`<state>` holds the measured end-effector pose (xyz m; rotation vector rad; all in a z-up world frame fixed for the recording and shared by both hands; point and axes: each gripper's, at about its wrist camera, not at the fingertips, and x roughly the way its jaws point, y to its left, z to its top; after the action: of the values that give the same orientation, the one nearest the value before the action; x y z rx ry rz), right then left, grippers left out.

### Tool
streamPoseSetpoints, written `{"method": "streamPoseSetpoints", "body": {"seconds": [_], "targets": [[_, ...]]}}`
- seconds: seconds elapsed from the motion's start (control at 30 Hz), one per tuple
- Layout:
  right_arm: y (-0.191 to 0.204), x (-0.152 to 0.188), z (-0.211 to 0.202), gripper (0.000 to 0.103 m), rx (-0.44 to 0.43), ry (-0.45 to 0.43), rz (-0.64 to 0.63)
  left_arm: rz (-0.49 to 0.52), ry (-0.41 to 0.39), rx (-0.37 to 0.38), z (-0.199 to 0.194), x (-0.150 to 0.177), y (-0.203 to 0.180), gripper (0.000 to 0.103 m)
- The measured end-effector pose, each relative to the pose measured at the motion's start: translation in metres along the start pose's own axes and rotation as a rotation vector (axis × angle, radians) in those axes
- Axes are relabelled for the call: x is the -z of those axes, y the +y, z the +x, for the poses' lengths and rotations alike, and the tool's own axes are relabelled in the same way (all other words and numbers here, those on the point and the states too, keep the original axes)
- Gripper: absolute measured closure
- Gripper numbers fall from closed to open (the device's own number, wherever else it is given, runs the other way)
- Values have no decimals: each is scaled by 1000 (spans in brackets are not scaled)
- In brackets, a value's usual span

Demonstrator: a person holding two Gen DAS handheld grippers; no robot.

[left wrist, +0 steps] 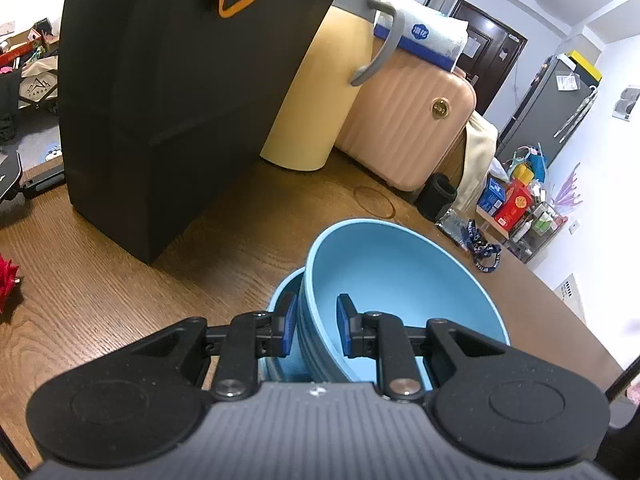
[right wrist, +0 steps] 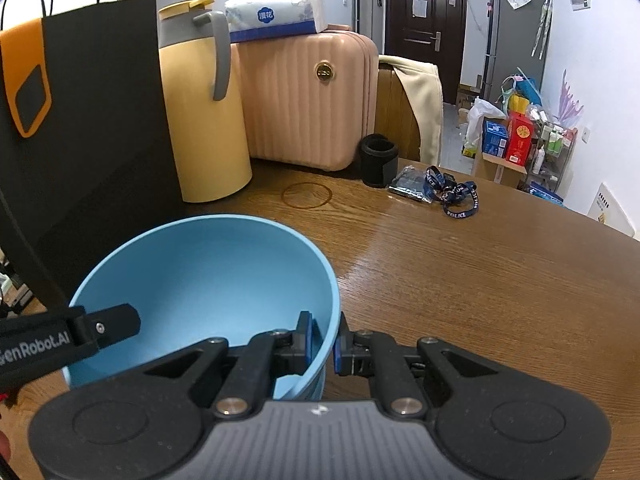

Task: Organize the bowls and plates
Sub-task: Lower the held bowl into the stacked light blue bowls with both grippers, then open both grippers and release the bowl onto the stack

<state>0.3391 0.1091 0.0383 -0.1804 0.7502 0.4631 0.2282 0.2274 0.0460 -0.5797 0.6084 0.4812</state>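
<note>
Blue bowl (left wrist: 400, 280) wall between left claw (left wrist: 316, 326) pads, right claw (right wrist: 323, 346) clamped on its rim

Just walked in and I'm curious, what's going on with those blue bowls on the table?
A person is working with two handheld grippers. The left gripper and the right gripper each straddle the rim of the upper blue bowl, which sits tilted in a second blue bowl on the wooden table. The stacking looks unfinished.
</note>
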Motion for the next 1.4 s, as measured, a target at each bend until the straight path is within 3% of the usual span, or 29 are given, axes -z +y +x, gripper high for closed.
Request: {"method": "streamPoseSetpoints", "body": {"seconds": [0.5, 0.6, 0.83, 1.07, 1.17, 1.23, 1.3, 1.4], "targets": [[6, 7, 5, 93, 14, -11, -25, 23, -2, 4, 6, 3, 5, 81], [4, 7, 5, 93, 8, -6, -28, 17, 5, 33, 4, 2, 9, 75], [0, 7, -4, 85, 1, -32, -17, 49, -30, 65, -11, 0, 5, 46], [-2, 9, -13, 83, 1, -40, -11, 74, -61, 79, -25, -2, 2, 33], [-6, 12, -19, 69, 0, -47, 2, 81, -75, 74, -33, -2, 4, 25], [-9, 13, -25, 48, -6, -55, 14, 81, -89, 68, -39, -2, 6, 19], [-11, 15, -31, 35, -10, -65, 25, 89, -105, 58, -46, -1, 8, 17], [-15, 17, -40, 15, -14, -74, 44, 87, -121, 37, -57, 0, 12, 1]]}}
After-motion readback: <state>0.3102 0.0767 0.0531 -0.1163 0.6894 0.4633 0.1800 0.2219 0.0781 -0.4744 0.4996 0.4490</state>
